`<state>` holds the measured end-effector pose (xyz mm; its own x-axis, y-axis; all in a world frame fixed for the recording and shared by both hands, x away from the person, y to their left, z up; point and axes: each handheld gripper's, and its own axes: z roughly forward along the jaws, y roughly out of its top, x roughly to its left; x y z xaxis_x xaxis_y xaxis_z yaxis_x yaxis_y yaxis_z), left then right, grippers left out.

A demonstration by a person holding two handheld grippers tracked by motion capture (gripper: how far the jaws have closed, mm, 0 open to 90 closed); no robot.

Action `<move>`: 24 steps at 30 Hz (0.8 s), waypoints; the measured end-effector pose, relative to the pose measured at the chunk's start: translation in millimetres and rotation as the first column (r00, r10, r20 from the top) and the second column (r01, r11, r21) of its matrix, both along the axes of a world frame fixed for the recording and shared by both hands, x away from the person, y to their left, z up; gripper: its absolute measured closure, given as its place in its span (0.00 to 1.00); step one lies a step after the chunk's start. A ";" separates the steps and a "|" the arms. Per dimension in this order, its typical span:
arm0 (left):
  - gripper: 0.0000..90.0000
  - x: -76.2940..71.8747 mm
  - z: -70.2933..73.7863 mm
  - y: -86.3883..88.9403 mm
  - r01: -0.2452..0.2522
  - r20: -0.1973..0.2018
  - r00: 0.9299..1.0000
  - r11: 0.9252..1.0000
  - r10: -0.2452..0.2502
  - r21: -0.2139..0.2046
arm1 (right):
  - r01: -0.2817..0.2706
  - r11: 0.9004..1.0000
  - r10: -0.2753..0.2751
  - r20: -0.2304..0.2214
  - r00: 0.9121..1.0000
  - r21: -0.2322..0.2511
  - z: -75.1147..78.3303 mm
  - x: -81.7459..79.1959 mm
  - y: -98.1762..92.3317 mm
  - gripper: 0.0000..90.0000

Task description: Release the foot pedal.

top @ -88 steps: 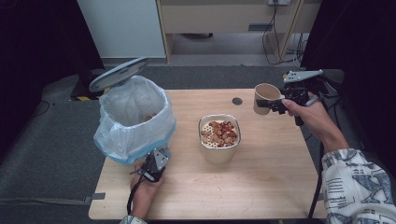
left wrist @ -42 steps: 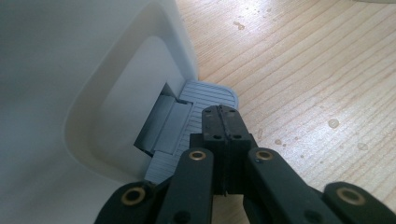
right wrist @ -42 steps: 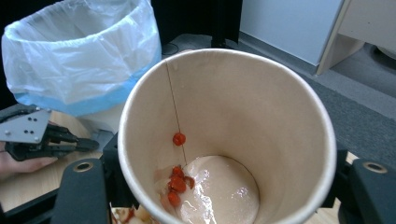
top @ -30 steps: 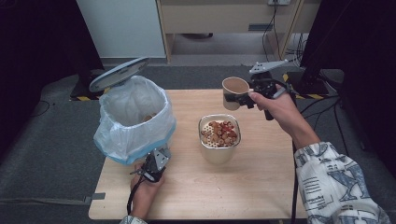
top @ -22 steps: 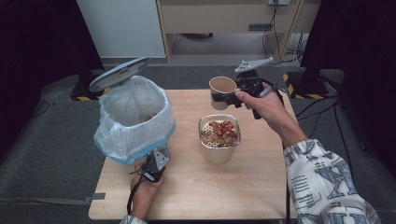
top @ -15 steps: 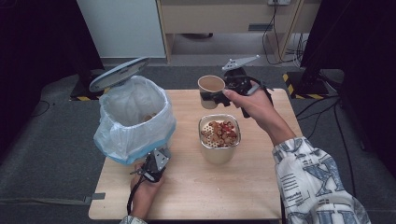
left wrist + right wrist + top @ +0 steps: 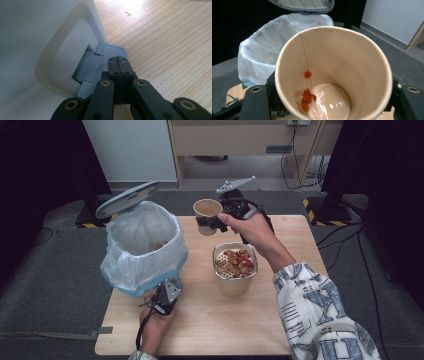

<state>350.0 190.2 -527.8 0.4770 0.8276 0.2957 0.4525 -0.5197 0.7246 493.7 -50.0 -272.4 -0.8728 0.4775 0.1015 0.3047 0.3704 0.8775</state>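
Right gripper [image 7: 212, 222] clamped on paper cup [image 7: 207, 215], held upright above the table [image 7: 300, 245] at 11 o'clock from the food bowl [image 7: 235, 270]. Red bits sit inside the cup. Left gripper [image 7: 119, 65], jaws together, presses the bin's pedal [image 7: 110, 51]; bin [image 7: 142, 250] at 9 o'clock, lid [image 7: 127, 199] raised.

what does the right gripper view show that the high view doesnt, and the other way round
Right gripper view alone: the inside of the paper cup, with red bits stuck near its bottom and one on the seam.

High view alone: the metal bowl of food on the wooden table, and the left tool, shut, at the foot of the bin.

Both: the cup clamped in the right tool, and the bag-lined bin with its lid raised.
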 end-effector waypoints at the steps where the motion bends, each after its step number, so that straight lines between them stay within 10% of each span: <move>1: 0.99 0.0 0.0 0.0 0.000 0.000 1.000 1.000 0.000 0.000 | -0.005 1.000 0.005 0.001 1.000 0.004 1.4 -0.4 4.4 0.34; 24: 0.99 0.0 0.1 0.1 -0.001 0.000 1.000 1.000 0.001 -0.001 | -0.059 0.998 0.059 0.012 0.998 0.021 4.5 -4.3 74.5 0.33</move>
